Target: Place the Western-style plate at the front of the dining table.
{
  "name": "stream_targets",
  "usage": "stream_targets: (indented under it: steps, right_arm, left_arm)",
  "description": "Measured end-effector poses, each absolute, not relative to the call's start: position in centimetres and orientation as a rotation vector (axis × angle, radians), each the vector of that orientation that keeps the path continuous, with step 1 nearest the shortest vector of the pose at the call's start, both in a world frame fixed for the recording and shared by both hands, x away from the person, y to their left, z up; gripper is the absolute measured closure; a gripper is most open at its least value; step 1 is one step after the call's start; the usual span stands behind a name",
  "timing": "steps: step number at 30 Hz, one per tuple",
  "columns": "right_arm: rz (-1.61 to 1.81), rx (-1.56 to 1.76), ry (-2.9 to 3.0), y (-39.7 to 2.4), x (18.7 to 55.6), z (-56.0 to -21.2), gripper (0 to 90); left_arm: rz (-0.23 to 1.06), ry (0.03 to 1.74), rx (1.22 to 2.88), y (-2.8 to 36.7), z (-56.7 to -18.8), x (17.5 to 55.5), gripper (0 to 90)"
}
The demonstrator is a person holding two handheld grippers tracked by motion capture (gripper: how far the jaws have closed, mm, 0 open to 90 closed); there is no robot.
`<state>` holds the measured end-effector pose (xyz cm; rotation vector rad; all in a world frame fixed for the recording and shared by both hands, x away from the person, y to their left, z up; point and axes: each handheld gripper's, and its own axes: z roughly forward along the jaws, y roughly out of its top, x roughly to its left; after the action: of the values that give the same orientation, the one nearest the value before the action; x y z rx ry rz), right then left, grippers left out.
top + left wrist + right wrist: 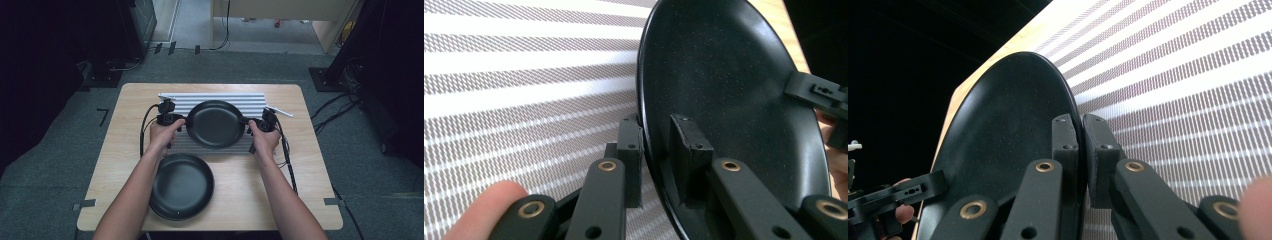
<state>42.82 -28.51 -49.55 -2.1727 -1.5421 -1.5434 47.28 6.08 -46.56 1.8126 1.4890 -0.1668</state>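
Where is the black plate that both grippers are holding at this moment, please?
In the high view the held black plate is over the striped mat at the table's far middle, between the left gripper and right gripper, beyond the second plate.

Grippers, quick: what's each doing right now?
Left tool: shut on the round black plate's left rim.
Right tool: shut on that plate's right rim.

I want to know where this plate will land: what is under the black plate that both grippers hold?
Under the held plate lies a white ribbed mat on the wooden table. The left gripper and right gripper clamp its rim. The mat's middle is covered by the plate.
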Motion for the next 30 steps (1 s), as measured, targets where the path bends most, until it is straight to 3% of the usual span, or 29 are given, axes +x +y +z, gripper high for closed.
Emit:
stream_targets:
  steps: [10,30]
  right_arm:
    - [-1.505,-2.186,-1.566,-27.5,45.9,-51.0,85.4]
    - [-1.476,-2.176,-1.594,-26.5,47.6,-52.5,85.1]
  left_arm:
    - [-0.198,1.588,1.757,6.6,-48.3,49.7,78.2]
    - [-0.189,1.65,1.704,7.6,-49.9,50.6,78.3]
